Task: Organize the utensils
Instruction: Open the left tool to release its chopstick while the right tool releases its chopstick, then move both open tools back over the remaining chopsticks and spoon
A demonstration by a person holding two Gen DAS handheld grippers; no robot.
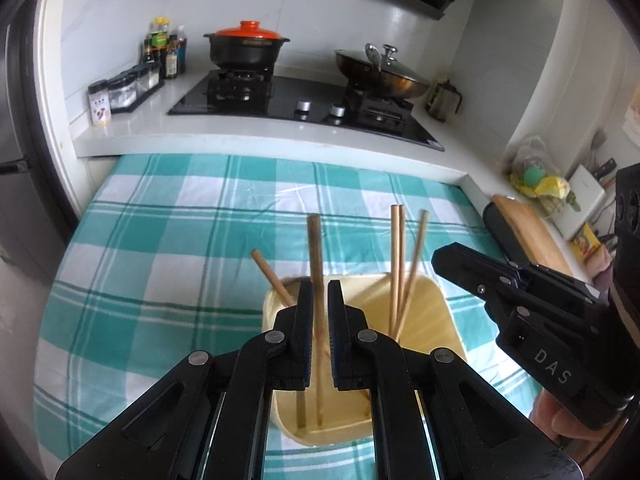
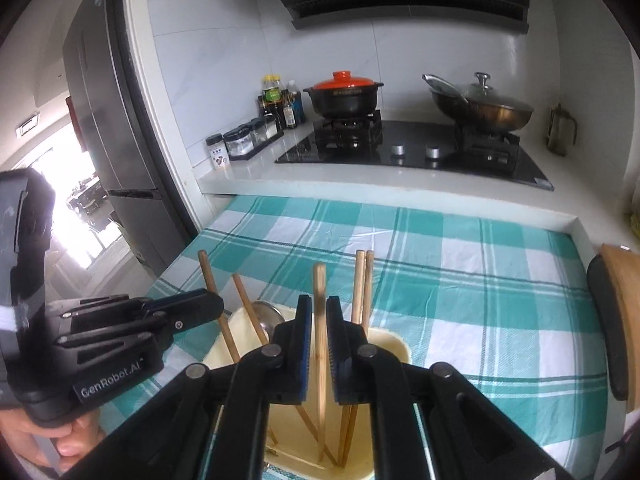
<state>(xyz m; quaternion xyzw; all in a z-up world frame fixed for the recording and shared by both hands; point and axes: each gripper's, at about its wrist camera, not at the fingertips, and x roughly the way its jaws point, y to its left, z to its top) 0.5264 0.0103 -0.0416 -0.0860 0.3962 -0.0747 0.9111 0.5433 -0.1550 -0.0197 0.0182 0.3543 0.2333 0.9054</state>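
Observation:
A cream utensil holder (image 1: 424,320) stands on the teal checked cloth, also seen in the right wrist view (image 2: 390,344). Several wooden chopsticks stand in it. My left gripper (image 1: 320,300) has one chopstick (image 1: 315,256) between its jaws, with a small gap on each side. My right gripper (image 2: 319,316) has another chopstick (image 2: 319,284) between its jaws, its tip resting inside the holder. A metal spoon (image 2: 268,314) shows in the holder's left part. Each gripper appears in the other's view: right one (image 1: 452,258), left one (image 2: 208,306).
The checked cloth (image 1: 180,240) covers the table. Behind it a white counter holds a gas hob (image 1: 296,100), a black pot with orange lid (image 1: 246,46), a lidded wok (image 1: 380,72) and spice jars (image 1: 120,92). A wooden board (image 1: 532,232) lies at right.

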